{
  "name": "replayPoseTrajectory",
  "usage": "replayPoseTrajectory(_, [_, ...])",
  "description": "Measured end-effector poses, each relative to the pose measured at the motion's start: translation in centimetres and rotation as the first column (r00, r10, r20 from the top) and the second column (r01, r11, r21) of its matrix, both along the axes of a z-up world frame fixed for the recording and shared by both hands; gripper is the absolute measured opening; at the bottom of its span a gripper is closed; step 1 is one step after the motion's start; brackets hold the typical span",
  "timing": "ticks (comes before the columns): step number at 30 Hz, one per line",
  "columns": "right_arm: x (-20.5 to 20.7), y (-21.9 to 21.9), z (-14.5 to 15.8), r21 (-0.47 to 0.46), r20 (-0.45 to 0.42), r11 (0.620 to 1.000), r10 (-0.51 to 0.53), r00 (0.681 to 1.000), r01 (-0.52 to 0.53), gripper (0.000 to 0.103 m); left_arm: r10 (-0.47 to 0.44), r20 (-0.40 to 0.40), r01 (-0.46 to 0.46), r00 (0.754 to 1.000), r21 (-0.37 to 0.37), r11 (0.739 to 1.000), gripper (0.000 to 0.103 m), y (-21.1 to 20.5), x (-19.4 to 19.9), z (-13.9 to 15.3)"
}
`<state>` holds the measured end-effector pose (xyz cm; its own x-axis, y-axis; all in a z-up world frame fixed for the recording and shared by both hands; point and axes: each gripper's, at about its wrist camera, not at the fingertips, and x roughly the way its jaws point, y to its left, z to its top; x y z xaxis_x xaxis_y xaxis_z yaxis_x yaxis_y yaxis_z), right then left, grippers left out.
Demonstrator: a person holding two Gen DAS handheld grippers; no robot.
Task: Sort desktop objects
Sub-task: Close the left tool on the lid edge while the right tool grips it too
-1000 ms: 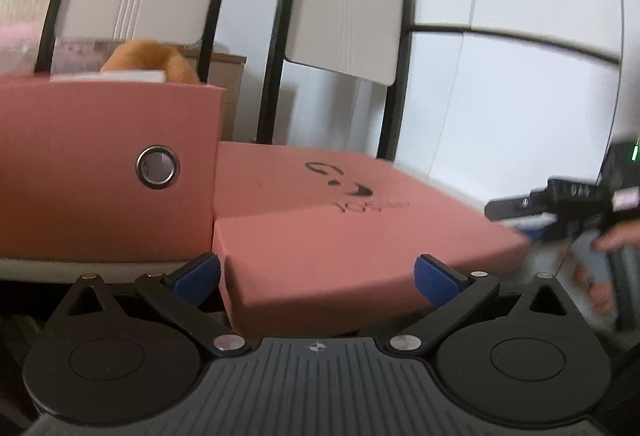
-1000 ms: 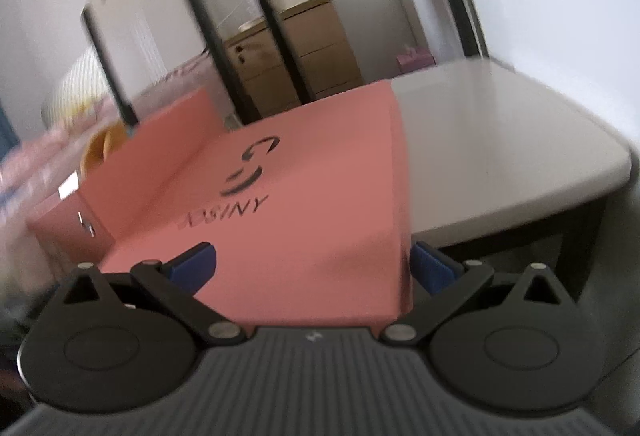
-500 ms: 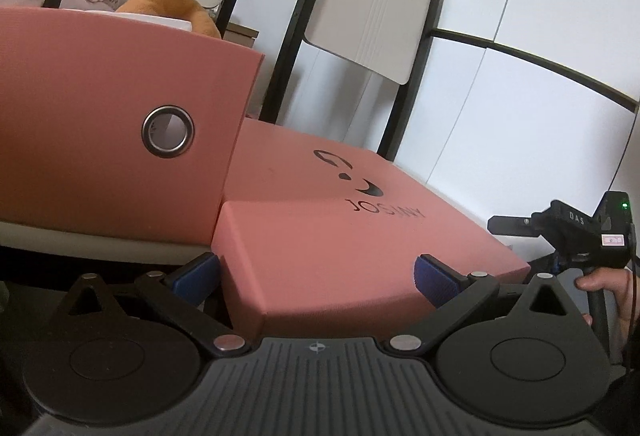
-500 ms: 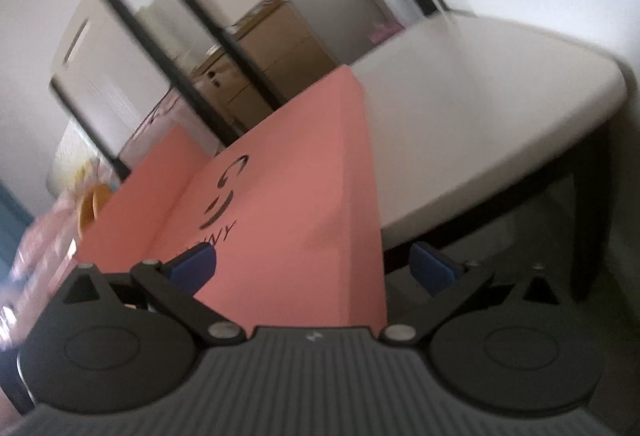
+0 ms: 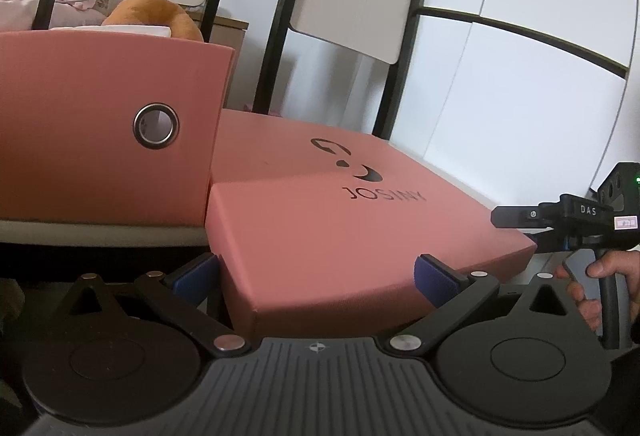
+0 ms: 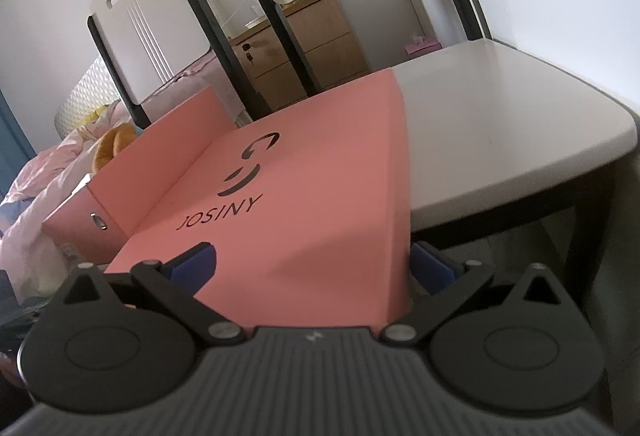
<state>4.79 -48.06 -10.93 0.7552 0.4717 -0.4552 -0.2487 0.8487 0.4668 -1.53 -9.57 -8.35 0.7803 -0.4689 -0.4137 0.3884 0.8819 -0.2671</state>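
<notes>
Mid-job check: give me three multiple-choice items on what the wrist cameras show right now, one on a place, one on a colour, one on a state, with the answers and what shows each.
1. Where does the pink lid with the JOSINY print lie relative to the pink box?
A. Closed on top of it
B. Beside it, on its right in the left wrist view
C. On the floor

2. What colour are the pads on the gripper fingers?
A. Blue
B. Red
C. White

3. How does the left gripper stand?
A. Shut on the lid
B. Shut on nothing
C. Open, one finger on each side of the lid's near corner

Answers:
1. B, the lid's edge runs along the box's side wall.
2. A, both views show blue pads; the right gripper has them too.
3. C, the fingers are spread wide apart.
</notes>
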Motion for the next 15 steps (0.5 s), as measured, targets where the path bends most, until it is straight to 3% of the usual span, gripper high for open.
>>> replayPoseTrajectory(6, [-1.8, -0.1, 0.0, -0.044, 0.013, 0.997, 0.058, 0.998, -0.057, 0.103, -0.027, 0.017, 0.027, 0.999, 0.002, 1.0, 0.103, 0.4, -0.7, 0.3])
replayPoseTrajectory(11, [-0.4, -1.2, 0.1, 0.066, -0.016, 0.998, 0.004, 1.0, -0.003, 0.103, -0.01, -0.031, 0.006, 0.999, -0.103, 0.995, 0.103, 2.1, 1.3, 0.4])
replayPoseTrajectory(15, [1.1, -2.0, -0.1, 0.172, -0.066, 0.984, -0.036, 0.997, 0.047, 0.103, -0.022, -0.138, -0.011, 0.99, -0.234, 0.972, 0.103, 3.8, 3.4, -0.6])
